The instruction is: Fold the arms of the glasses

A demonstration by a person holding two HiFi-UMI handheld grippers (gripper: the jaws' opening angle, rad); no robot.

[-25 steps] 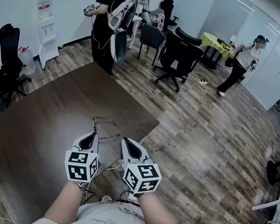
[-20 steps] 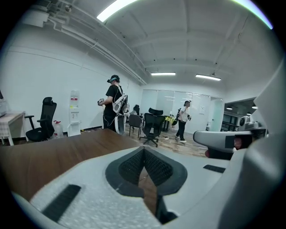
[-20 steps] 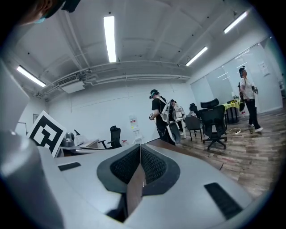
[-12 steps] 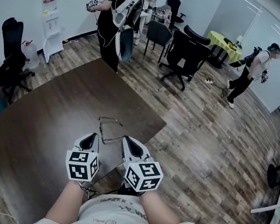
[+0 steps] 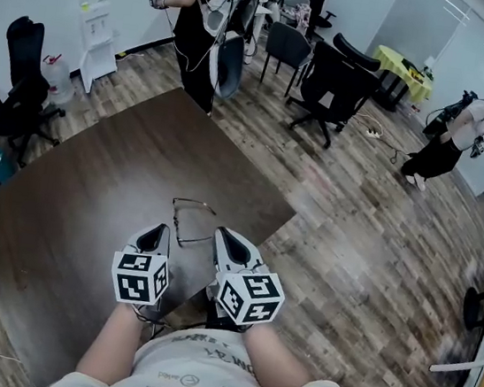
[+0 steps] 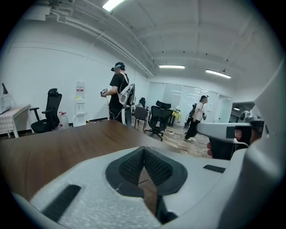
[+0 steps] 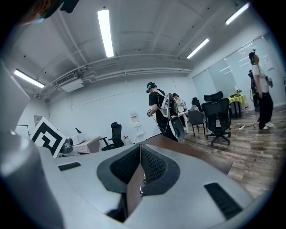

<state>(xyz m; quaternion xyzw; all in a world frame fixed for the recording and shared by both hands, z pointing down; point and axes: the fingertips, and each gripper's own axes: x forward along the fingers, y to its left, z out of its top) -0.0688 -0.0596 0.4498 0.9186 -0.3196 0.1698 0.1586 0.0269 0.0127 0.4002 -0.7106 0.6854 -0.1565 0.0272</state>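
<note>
Head view: your glasses [image 5: 190, 221] lie near the table's [image 5: 94, 167] right edge, wide tabletop to their left. Your left claw [image 5: 160, 230] and right claw [image 5: 222, 234] are pinched together, empty.

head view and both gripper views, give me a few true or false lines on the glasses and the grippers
1. The glasses lie on the brown table. True.
2. The left gripper has its jaws wide apart. False: its jaws are together, with nothing held.
3. The right gripper is shut. True.
4. The glasses lie to the right of the right gripper. False: they lie just ahead, between the two grippers.
5. A person in black stands beyond the far end of the table. True.
6. Both arms of the glasses are folded flat. False: they stand out from the frame.
</note>
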